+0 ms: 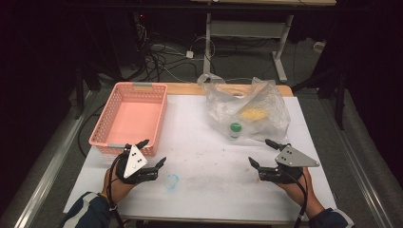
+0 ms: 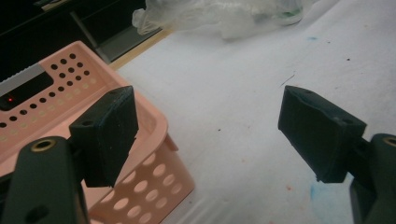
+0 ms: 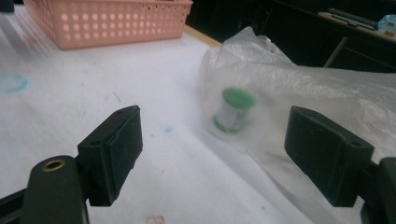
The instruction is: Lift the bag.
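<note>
A clear plastic bag [image 1: 249, 107] lies at the back right of the white table [image 1: 209, 147]. Inside it are a green-capped small bottle [image 1: 235, 129] and something yellow [image 1: 253, 114]. The right gripper view looks at the same bag [image 3: 299, 88] and the bottle [image 3: 233, 111] through the plastic. An empty pink perforated basket [image 1: 130, 116] stands at the back left. My left gripper [image 1: 152, 153] is open beside the basket's near corner, the basket [image 2: 154, 154] showing next to its left jaw. My right gripper [image 1: 261, 153] is open a little short of the bag, empty.
A faint blue ring mark [image 1: 172, 181] stains the table near the front centre. Beyond the far edge are floor cables [image 1: 161, 57] and a white desk frame [image 1: 247, 33]. The surroundings are dark.
</note>
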Demonstrator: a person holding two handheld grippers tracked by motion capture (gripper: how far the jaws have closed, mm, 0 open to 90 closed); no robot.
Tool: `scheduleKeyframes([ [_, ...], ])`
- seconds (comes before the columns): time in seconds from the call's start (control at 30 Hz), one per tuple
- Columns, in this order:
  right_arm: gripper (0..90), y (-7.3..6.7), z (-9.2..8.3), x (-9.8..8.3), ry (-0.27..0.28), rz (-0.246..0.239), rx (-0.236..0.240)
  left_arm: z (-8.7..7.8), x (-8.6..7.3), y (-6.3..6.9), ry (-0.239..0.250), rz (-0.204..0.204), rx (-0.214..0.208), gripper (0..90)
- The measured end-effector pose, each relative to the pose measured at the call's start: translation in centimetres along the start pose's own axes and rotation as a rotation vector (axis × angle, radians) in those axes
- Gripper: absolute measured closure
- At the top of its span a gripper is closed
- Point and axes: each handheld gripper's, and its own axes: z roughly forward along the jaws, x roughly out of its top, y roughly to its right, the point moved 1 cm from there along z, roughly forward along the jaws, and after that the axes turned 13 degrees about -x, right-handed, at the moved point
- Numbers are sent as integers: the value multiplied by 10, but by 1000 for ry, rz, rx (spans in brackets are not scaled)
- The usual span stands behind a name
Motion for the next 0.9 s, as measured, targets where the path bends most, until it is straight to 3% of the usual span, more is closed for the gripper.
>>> scheduleKeyframes([
  [0.57,175,-4,-21,-37,-62,47,0,-17,-18,-6,-32,-21,33,195],
  [0.9,174,-10,-25,-41,-73,1,-6,-23,-25,-7,-53,-22,40,195],
])
